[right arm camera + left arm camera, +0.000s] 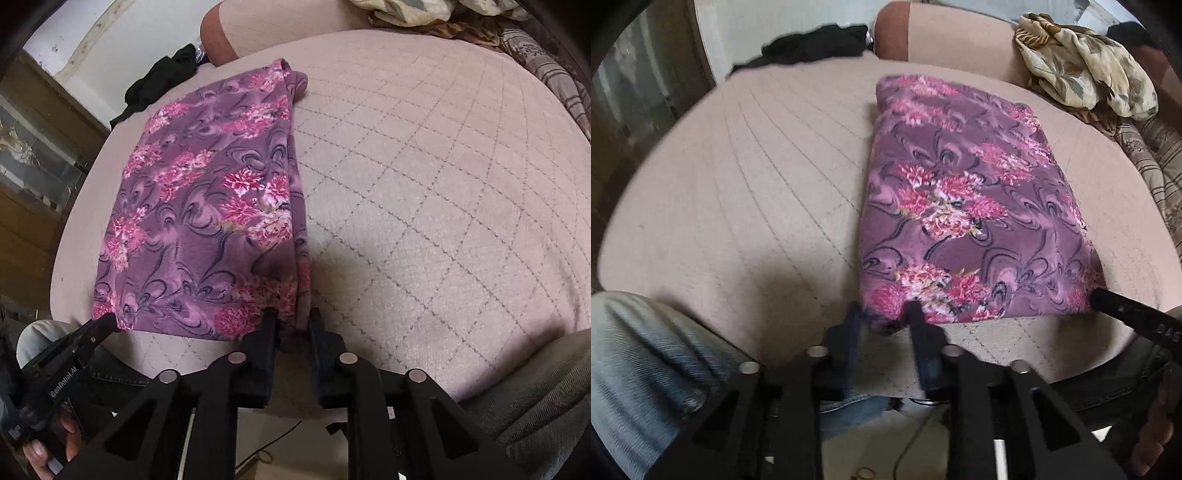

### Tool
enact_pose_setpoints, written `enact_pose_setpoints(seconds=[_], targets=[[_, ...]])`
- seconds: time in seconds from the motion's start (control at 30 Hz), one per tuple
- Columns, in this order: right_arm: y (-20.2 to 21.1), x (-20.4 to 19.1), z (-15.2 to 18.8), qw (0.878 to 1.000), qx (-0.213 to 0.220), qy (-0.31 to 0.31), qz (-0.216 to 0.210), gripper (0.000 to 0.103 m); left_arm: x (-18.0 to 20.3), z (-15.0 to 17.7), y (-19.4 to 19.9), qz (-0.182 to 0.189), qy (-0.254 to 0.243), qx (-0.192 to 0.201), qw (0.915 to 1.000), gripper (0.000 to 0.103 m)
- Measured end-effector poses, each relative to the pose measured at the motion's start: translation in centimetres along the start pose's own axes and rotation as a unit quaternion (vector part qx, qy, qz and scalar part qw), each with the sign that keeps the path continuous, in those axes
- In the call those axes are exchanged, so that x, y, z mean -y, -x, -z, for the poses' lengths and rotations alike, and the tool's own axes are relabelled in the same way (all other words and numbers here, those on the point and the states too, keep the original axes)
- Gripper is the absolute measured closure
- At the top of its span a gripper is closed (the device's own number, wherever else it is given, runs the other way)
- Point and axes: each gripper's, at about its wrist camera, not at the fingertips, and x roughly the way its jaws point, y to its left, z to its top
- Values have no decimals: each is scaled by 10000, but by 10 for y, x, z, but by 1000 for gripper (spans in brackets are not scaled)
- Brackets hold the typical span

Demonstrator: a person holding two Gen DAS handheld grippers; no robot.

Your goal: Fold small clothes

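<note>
A purple cloth with pink flowers [960, 206] [207, 206] lies folded into a long rectangle on the pale quilted cushion [757, 184] [424, 166]. At the cloth's near left corner, my left gripper [885, 314] has its fingers on either side of the bunched fabric and pinches it. That gripper's fingertip [105, 323] also shows in the right wrist view at the same corner. The near right corner of the cloth fills the gap between the pads of my right gripper [291, 317], which is shut on it. One right fingertip [1102, 295] shows in the left wrist view.
A black garment [812, 44] [166, 74] lies at the far left edge of the cushion. A beige patterned cloth [1082, 62] is heaped at the back right beside a bolster [942, 33]. A striped cover [1156, 155] borders the right. A person's jeans-clad knee [646, 350] is at the near edge.
</note>
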Motion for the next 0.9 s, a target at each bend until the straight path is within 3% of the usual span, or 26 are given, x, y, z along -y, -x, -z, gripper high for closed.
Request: enact_pose_setpoints(seconds=[0.03, 0.07, 0.1, 0.17, 0.3, 0.4, 0.53, 0.7, 0.9], targets=[[7, 0, 3, 9999, 70, -64, -75, 64, 1, 1, 5, -1, -10, 54, 10000, 61], [12, 0, 6, 9998, 109, -120, -133, 50, 2, 3, 15, 34, -18, 146, 9999, 45], [19, 0, 12, 9995, 138, -196, -222, 43, 2, 6, 26, 52, -28, 228, 9997, 32], [34, 1, 26, 9984, 170, -297, -445, 29, 4, 14, 48, 71, -62, 424, 9991, 28], [77, 1, 59, 9964, 264, -495, -633, 28, 9, 32, 101, 71, -305, 811, 9962, 17], [120, -13, 69, 9968, 607, -292, -420, 27, 12, 31, 132, 35, -450, 993, 9940, 12], [176, -44, 57, 9926, 1189, 209, 134, 27, 17, 21, 177, -192, -486, 1252, 9908, 11], [222, -68, 50, 9861, 1628, 301, -140, 22, 21, 13, 213, -305, -499, 1501, 9869, 11], [252, -81, 61, 9790, 1978, 476, 144, 21, 18, 15, 239, -300, -461, 1637, 9850, 11]])
